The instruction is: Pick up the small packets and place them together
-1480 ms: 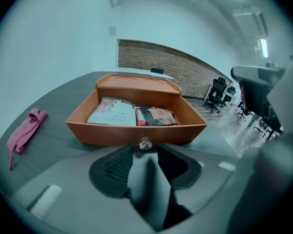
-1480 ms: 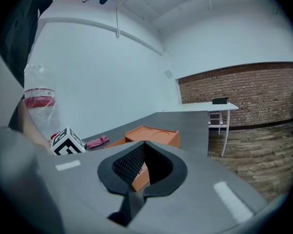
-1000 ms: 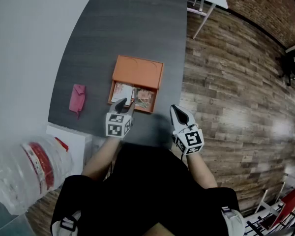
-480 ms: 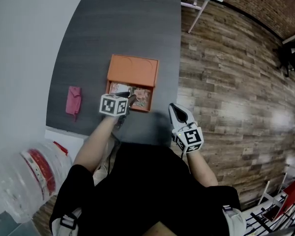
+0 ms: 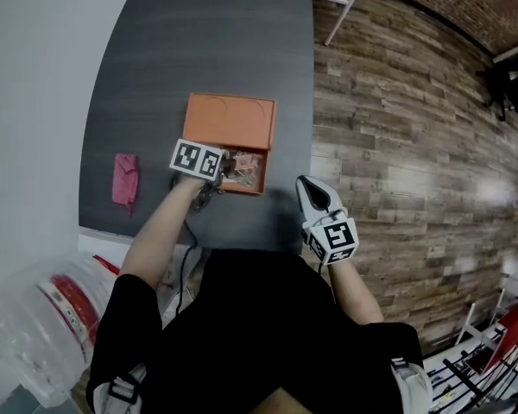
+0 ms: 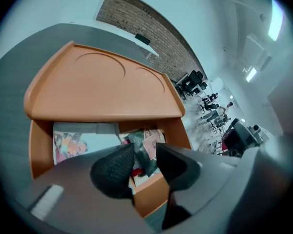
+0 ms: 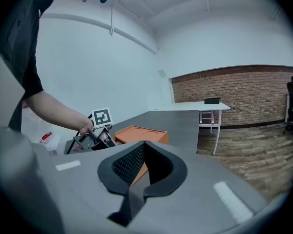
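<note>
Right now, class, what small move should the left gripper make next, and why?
Probably lower the left gripper a little into the orange box: its jaws stand apart over the dark packet, not yet pressing it.

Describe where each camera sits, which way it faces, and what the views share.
Head view: on the person's head, facing steeply down at the table; shows torso, arms, left claw, right claw.
Left gripper view: on the left claw, looking down between its jaws into the orange box of packets.
Right gripper view: on the right claw, facing across the table; shows the left forearm.
All share the orange box.
</note>
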